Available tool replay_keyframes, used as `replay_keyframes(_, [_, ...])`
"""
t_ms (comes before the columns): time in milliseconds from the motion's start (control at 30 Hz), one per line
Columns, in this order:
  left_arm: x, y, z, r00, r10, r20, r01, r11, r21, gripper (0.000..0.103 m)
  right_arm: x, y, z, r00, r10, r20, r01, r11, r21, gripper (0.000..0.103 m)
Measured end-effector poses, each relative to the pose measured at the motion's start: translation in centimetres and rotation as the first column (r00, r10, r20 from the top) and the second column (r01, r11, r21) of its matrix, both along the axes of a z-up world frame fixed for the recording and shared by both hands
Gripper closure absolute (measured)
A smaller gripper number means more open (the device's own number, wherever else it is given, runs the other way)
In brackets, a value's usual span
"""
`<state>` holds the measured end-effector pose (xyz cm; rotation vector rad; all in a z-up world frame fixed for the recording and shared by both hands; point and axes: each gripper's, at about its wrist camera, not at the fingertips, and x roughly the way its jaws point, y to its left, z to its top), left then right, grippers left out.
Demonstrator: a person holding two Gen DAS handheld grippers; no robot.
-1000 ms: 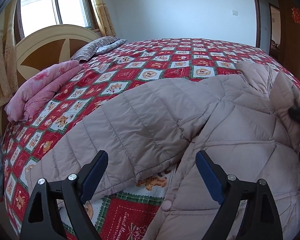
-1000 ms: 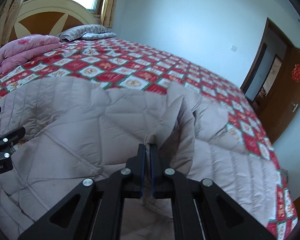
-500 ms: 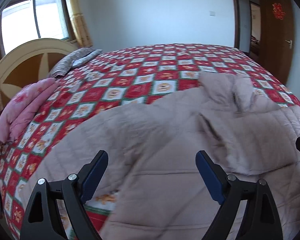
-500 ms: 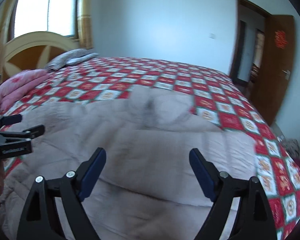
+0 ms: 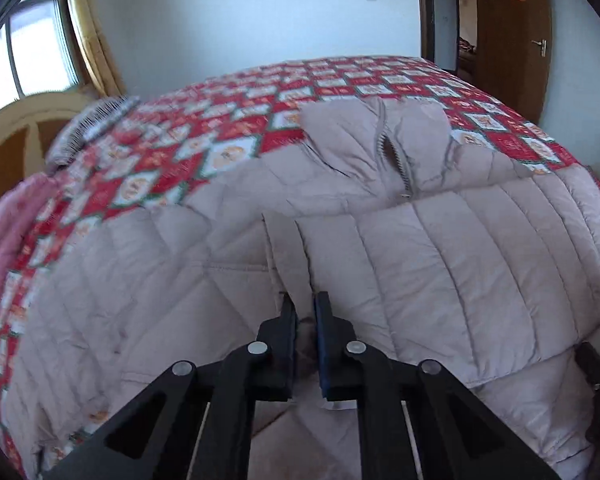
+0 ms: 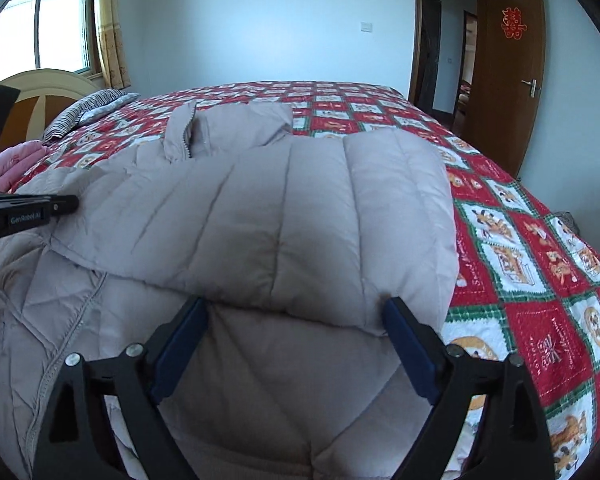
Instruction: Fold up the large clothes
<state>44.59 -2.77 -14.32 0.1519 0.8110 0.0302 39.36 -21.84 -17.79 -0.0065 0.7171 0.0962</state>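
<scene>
A large beige quilted down jacket (image 5: 440, 264) lies spread on the bed, collar and zipper (image 5: 396, 156) at the far side. One sleeve is folded across its chest (image 6: 284, 216). My left gripper (image 5: 305, 304) is shut on the cuff end of that sleeve, a strip of beige fabric pinched between the blue pads. My right gripper (image 6: 296, 308) is open and empty, its fingers (image 6: 408, 344) astride the folded sleeve's near edge. The left gripper also shows at the left edge of the right wrist view (image 6: 24, 212).
The bed has a red, white and green patterned quilt (image 6: 532, 264). A pink folded blanket (image 5: 4, 236) and a striped pillow (image 6: 84, 112) lie by the wooden headboard (image 5: 24, 128) at left. A brown door (image 6: 504, 64) stands open at right.
My left gripper was open and has shut on the sleeve cuff. My right gripper let go of the jacket a second ago and now stays open over the folded sleeve.
</scene>
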Motion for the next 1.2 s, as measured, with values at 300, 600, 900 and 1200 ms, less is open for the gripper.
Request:
replay_keyframes(300, [-2.6,2.0,-0.2,0.996,0.051,0.073,-0.063,0.981,0.184,0.096,-0.1,-0.6,-0.2,0.998,0.039,-0.053,-0.036,0.997,0.063,0.007])
replay_keyframes(600, [-5.5,2.3,3.3,0.958,0.078,0.277,-0.148,0.959,0.24,0.009,-0.4,-6.5,5.7,0.996,-0.082,0.023,0.077,0.982,0.17,0.017])
replay_keyframes(900, [-0.5,-1.7,1.3,0.986,-0.005,0.165,-0.021,0.988,0.154,0.009,8.7,-4.3,2.1,0.996,-0.065,-0.067,0.072,0.991,0.115,0.041])
replay_keyframes(1200, [2.4,-1.4,-4.7,1.0,0.001,0.014,-0.002,0.998,0.066,0.001,9.3,-5.0,-2.2,0.981,-0.141,-0.135,0.148,0.988,0.043,0.041])
